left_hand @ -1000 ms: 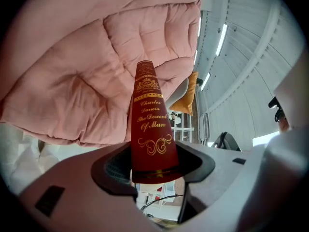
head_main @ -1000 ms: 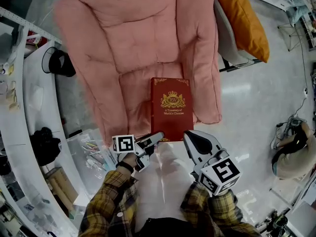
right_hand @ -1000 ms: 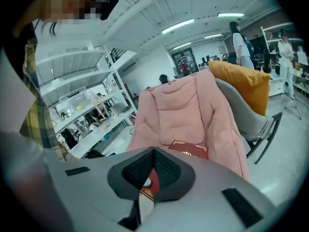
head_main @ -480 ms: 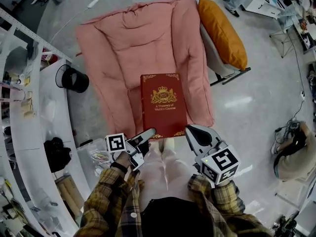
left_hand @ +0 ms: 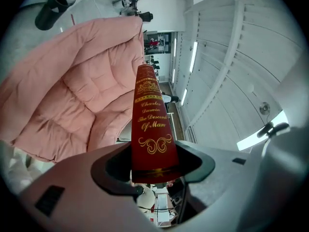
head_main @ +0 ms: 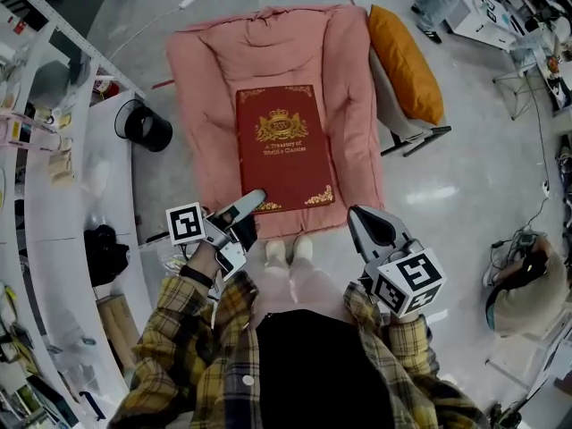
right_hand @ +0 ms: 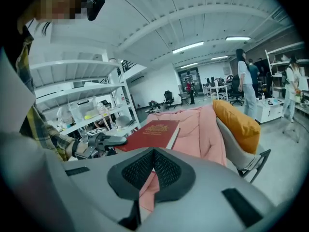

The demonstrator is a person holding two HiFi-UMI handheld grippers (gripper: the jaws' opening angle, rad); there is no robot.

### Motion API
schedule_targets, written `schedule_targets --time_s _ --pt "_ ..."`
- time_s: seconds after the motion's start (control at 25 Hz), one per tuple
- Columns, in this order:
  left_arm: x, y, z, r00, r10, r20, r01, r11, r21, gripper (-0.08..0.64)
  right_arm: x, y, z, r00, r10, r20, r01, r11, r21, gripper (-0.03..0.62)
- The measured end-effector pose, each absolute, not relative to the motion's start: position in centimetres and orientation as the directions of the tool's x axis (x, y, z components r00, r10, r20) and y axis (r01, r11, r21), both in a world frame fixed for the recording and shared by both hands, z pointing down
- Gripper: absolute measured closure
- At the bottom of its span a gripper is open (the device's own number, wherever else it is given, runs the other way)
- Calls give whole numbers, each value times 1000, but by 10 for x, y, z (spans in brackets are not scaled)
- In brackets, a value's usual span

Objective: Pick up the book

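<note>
Lifting book (head_main: pixel 279 150) higher off pink cushion (head_main: pixel 206 79) — left gripper (head_main: pixel 254 200) jaws clamped on it; right gripper (head_main: pixel 360 220) jaws closed, empty.

One red book (head_main: pixel 284 146) is counted, one pink padded chair (head_main: pixel 206 70), one orange cushion (head_main: pixel 405 52), one black bin (head_main: pixel 147 128), two jawed tools are seen, one left gripper (head_main: pixel 253 202), one right gripper (head_main: pixel 368 222)
</note>
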State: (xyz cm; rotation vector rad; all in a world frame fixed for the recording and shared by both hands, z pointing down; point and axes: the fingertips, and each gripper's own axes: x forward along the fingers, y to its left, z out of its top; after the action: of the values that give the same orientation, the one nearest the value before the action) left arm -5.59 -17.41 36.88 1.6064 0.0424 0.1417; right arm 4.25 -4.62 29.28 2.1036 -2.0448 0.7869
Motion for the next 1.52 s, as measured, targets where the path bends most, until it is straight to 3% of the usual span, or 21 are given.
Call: schedule_targets --time_s 0.4,0.68,1.52 --pt "-78 -178 282 997 73 32 -21 -136 990 307 41 -42 286 -15 -911 412 -963 -97 -250 578" --pt "-88 -153 244 997 65 -44 50 -81 995 310 39 -47 276 -16 -916 401 -968 -87 -236 578" --pt "-92 -143 231 996 8 -85 85 -75 994 310 41 -60 272 -43 -920 389 -976 -45 -214 578"
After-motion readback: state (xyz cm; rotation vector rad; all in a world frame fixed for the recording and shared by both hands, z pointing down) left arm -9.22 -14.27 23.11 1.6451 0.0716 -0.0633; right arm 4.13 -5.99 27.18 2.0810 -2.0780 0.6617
